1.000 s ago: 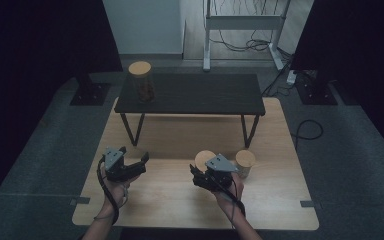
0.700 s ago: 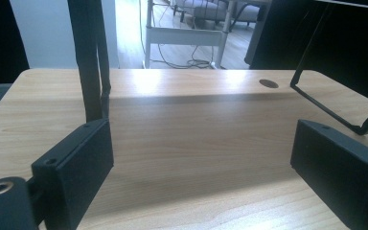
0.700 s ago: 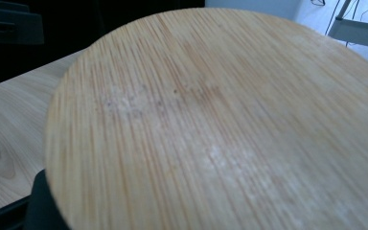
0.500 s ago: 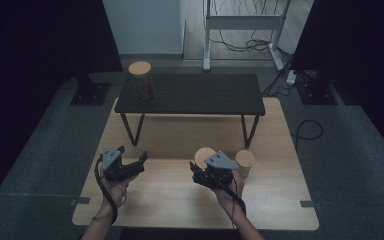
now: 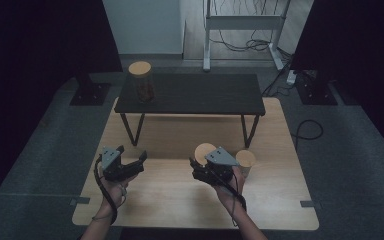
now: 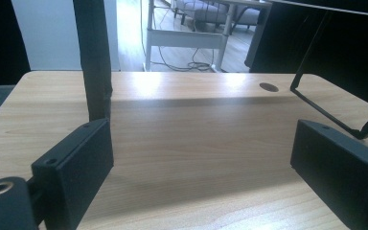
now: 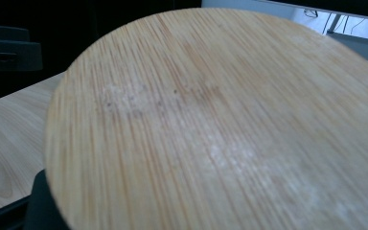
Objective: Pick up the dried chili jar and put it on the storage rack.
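Note:
My right gripper (image 5: pixel 203 163) hovers over the front middle of the light wooden table (image 5: pixel 180 195) and is shut on a round bamboo lid (image 5: pixel 204 150). Up close in the right gripper view the bamboo lid (image 7: pixel 211 124) is tilted and hides whatever lies under it. A second jar with a bamboo lid (image 5: pixel 245 161) stands just right of that hand. My left gripper (image 5: pixel 131 154) is held at the front left with its jaws wide apart; in the left gripper view the left gripper (image 6: pixel 201 167) has only bare tabletop between its jaws.
A low black bench (image 5: pixel 190 95) stands across the far half of the table, its legs (image 6: pixel 93 57) just ahead of my left gripper. A glass jar with a bamboo lid (image 5: pixel 141 82) stands on its left end. Dark stands and cables lie on the floor beyond.

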